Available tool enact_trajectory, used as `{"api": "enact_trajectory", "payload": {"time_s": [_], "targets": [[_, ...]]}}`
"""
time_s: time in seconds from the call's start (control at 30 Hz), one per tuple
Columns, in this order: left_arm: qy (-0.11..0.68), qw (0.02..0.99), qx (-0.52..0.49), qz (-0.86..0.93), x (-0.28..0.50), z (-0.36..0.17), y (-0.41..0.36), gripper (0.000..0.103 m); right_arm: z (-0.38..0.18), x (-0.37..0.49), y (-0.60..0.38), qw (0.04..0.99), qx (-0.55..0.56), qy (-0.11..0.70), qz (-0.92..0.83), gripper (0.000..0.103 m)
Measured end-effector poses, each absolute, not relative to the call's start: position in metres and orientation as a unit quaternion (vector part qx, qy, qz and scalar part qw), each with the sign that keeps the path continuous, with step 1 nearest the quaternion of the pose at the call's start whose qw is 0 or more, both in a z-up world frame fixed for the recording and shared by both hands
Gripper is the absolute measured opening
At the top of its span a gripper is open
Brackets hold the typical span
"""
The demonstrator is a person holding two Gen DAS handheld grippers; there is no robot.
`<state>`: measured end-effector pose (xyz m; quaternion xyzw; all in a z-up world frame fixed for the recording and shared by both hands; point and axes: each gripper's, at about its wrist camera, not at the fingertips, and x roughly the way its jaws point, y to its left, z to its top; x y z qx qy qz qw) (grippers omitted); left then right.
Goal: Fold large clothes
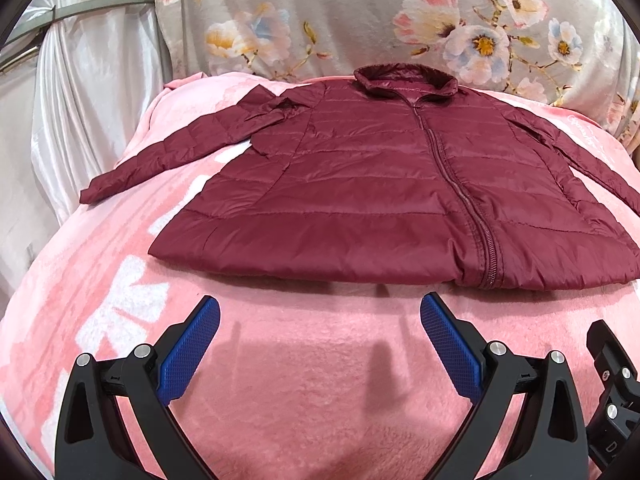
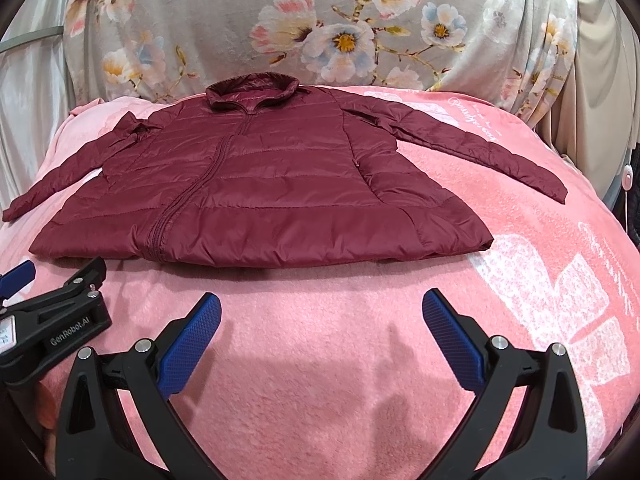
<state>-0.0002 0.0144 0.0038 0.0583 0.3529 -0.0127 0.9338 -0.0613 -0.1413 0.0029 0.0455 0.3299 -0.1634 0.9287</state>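
A dark red quilted jacket (image 1: 360, 184) lies flat and zipped on a pink blanket (image 1: 304, 368), collar at the far side, both sleeves spread outwards. In the right wrist view the same jacket (image 2: 272, 184) fills the middle, with its hem nearest me. My left gripper (image 1: 320, 312) hovers open over the blanket just short of the hem, nothing between its blue pads. My right gripper (image 2: 322, 308) is open too, likewise short of the hem and holding nothing. The left gripper's body (image 2: 52, 320) shows at the left edge of the right wrist view.
The pink blanket (image 2: 320, 380) has white printed patterns on both sides. Behind the jacket rises a grey floral cloth (image 1: 360, 12). Shiny white curtain fabric (image 1: 92, 92) hangs at the far left. A small pink-white switch on a cord (image 2: 627, 178) hangs at the right edge.
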Motion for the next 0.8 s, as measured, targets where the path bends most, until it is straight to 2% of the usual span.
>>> {"api": "enact_trajectory", "payload": {"time_s": [0.8], "targets": [[0.323, 0.944, 0.072, 0.009, -0.012, 0.005, 0.011, 0.098, -0.001, -0.061, -0.138, 0.931, 0.046, 0.329, -0.15, 0.098]]}}
